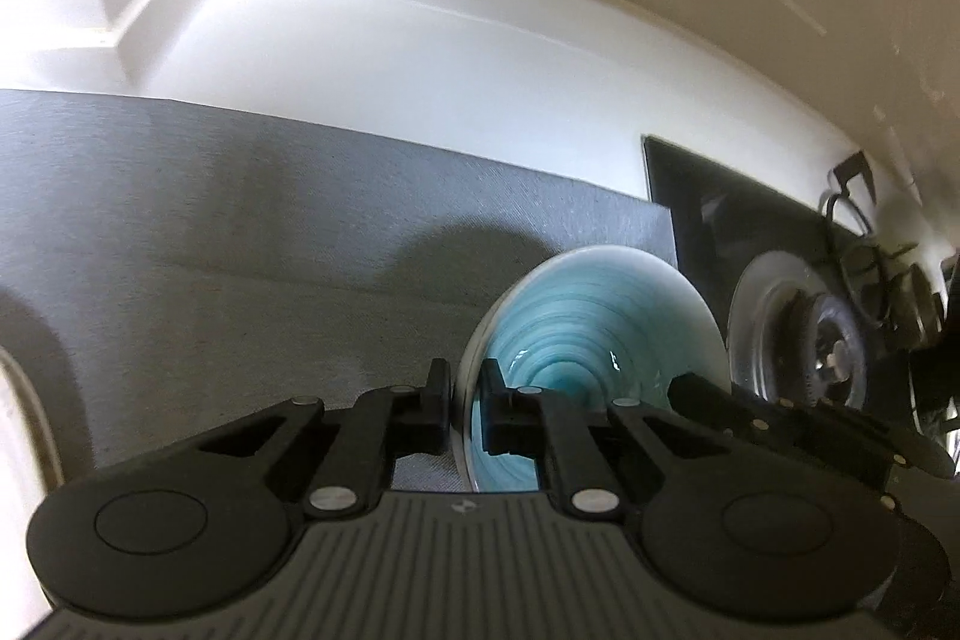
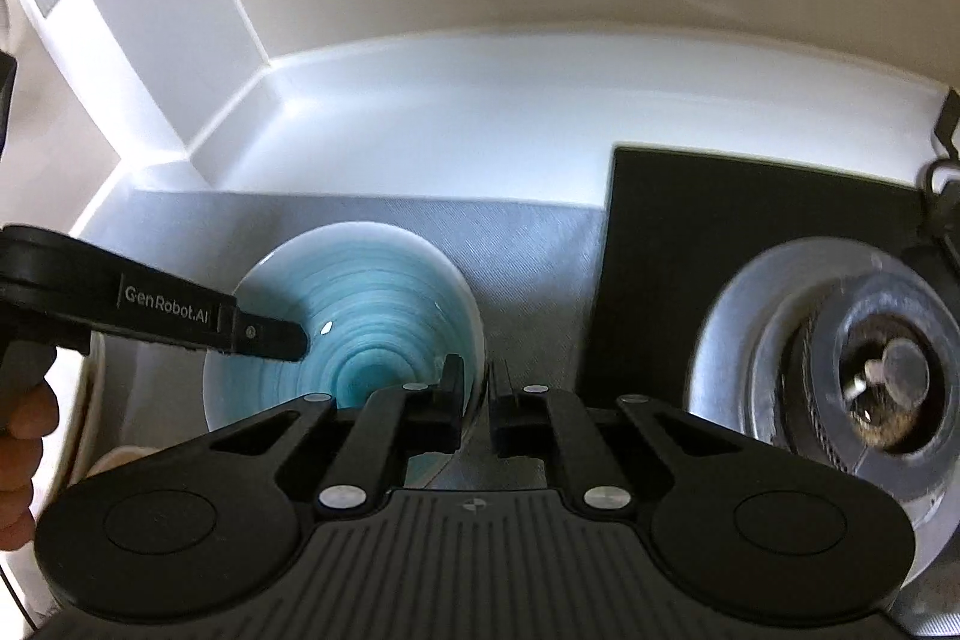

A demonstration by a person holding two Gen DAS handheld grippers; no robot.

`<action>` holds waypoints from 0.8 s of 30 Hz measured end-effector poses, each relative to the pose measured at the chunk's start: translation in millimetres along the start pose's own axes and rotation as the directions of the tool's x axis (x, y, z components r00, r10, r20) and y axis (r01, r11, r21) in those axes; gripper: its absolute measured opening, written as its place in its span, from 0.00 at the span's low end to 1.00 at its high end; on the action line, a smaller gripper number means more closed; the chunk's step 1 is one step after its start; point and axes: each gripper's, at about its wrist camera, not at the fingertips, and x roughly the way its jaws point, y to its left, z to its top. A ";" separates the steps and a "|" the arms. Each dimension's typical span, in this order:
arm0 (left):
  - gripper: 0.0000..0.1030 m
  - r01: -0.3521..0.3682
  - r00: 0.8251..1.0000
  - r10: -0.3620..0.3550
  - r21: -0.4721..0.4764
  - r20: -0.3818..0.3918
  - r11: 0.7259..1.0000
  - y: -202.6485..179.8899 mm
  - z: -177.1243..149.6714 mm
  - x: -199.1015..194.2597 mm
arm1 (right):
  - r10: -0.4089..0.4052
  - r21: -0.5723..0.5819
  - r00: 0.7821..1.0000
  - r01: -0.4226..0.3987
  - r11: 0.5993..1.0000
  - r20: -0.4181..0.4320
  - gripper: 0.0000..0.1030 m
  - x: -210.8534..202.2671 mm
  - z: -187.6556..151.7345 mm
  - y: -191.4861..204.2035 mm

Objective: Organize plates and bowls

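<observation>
A blue swirl-glazed bowl with a pale rim is held above a grey mat. My left gripper is shut on the bowl's left rim, one finger inside and one outside. My right gripper is shut on the bowl's right rim in the same way. The left gripper's finger reaches into the bowl in the right wrist view. The right gripper's finger shows at the bowl's far side in the left wrist view.
A black gas hob with a steel burner ring lies right of the mat. A white dish edge shows at far left. White counter and wall stand behind.
</observation>
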 end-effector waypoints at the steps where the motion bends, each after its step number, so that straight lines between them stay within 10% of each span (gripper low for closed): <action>1: 0.10 0.002 1.000 -0.002 -0.006 0.008 1.000 3.1 -1.3 -6.1 | 0.008 -0.004 1.000 -0.008 1.000 0.009 0.08 -2.8 2.3 2.6; 13: 0.10 -0.034 0.995 0.044 -0.117 0.085 0.993 54.5 -53.0 -93.0 | 0.147 -0.170 0.989 -0.139 0.976 0.036 0.07 -37.7 11.2 65.8; 24: 0.10 -0.059 0.997 0.047 -0.226 -0.058 0.972 89.4 -116.3 -98.2 | 0.203 -0.288 0.970 -0.233 0.929 -0.131 0.07 -35.7 -17.3 112.5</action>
